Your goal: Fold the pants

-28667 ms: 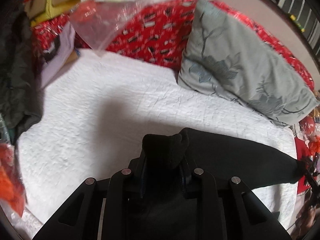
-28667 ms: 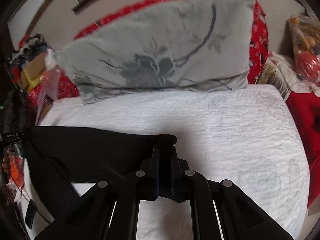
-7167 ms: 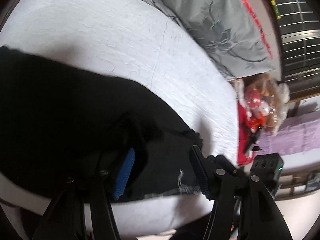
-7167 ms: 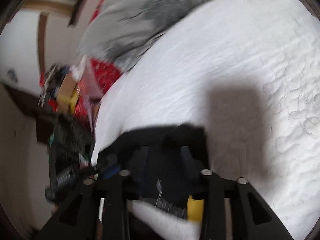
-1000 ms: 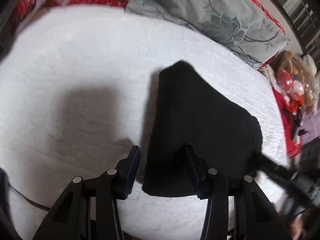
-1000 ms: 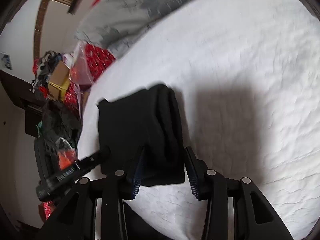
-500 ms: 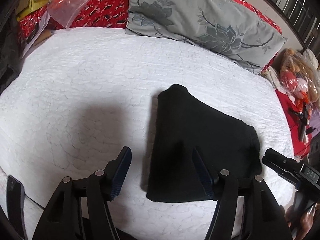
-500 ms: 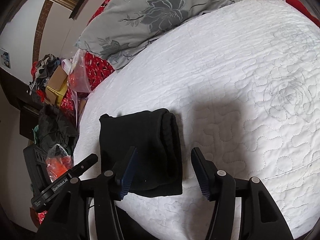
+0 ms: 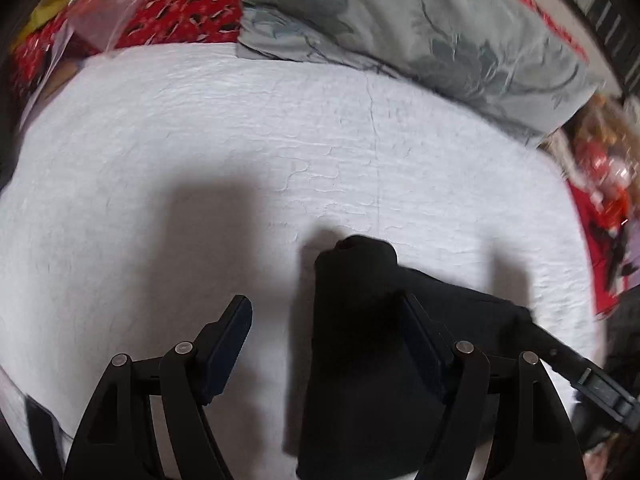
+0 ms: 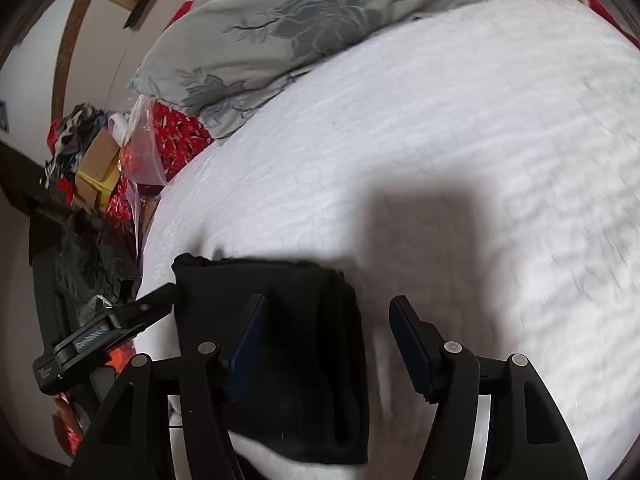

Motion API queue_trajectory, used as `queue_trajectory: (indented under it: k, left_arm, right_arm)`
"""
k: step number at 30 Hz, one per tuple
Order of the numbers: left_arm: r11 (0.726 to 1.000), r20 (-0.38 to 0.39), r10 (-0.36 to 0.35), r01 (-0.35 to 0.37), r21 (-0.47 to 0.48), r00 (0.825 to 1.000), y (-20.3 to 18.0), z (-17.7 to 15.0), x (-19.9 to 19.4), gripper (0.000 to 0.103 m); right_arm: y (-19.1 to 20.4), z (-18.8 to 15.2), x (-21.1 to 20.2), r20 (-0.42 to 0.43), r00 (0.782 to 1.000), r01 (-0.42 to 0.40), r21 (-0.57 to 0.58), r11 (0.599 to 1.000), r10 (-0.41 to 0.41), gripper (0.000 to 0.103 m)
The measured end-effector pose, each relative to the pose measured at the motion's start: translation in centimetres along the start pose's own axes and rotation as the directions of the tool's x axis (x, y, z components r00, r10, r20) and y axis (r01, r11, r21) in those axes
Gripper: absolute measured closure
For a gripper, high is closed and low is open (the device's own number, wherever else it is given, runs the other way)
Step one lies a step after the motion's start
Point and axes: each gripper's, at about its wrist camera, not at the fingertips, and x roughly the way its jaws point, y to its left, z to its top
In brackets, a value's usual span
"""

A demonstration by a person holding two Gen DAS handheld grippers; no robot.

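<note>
Looking at both wrist views: the pants lie as a compact black bundle on the white quilted bed, near its front edge, well apart from the grey floral pillow at the far edge.

Left gripper: fingers spread, jaws have just been opening. The left-hand corner of the bundle sits between them, but the pads do not press on it; one finger is over bare quilt, the other over the cloth. No grip.

Right gripper: fingers spread about half way, jaws have just eased slightly closed. The bundle's right-hand edge lies between them, not pinched. Layered fold edges show on that side.

Left gripper's body is visible in the right view at the bundle's far corner.

Progress, my read: folding looks essentially done. The pants are several layers thick, roughly rectangular, with no leg or waistband trailing. Both tools look released.

Left to do, if anything: square one rounded corner that sits a bit proud, or flatten the stack. Otherwise just clear the grippers away. The frames are motion-blurred, so fine creases can't be judged.

Clutter beside the bed (red patterned cloth, plastic bag) isn't involved.
</note>
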Motion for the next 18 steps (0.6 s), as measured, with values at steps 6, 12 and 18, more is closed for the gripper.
queue_trajectory:
  k: [6,12,18]
  left_arm:
    - [1.000,-0.032,-0.001,0.001,0.018,0.999,-1.4,2.0,3.2,0.055]
    - [0.996,-0.019,-0.072,0.071,-0.050,0.997,0.7,1.2,2.1,0.044]
    - [0.983,-0.001,-0.152,0.152,-0.104,0.988,3.7,-2.8,0.0,0.027]
  right_arm:
    - [0.2,1.5,0.2,0.024,1.000,-0.006,-0.028,1.000,0.007,0.070]
    - [-2.6,0.9,1.0,-0.032,0.998,-0.058,0.079,0.995,0.061,0.059]
    - [-2.0,-1.5,-1.0,-0.054,0.993,-0.105,0.035,0.994,0.107,0.046]
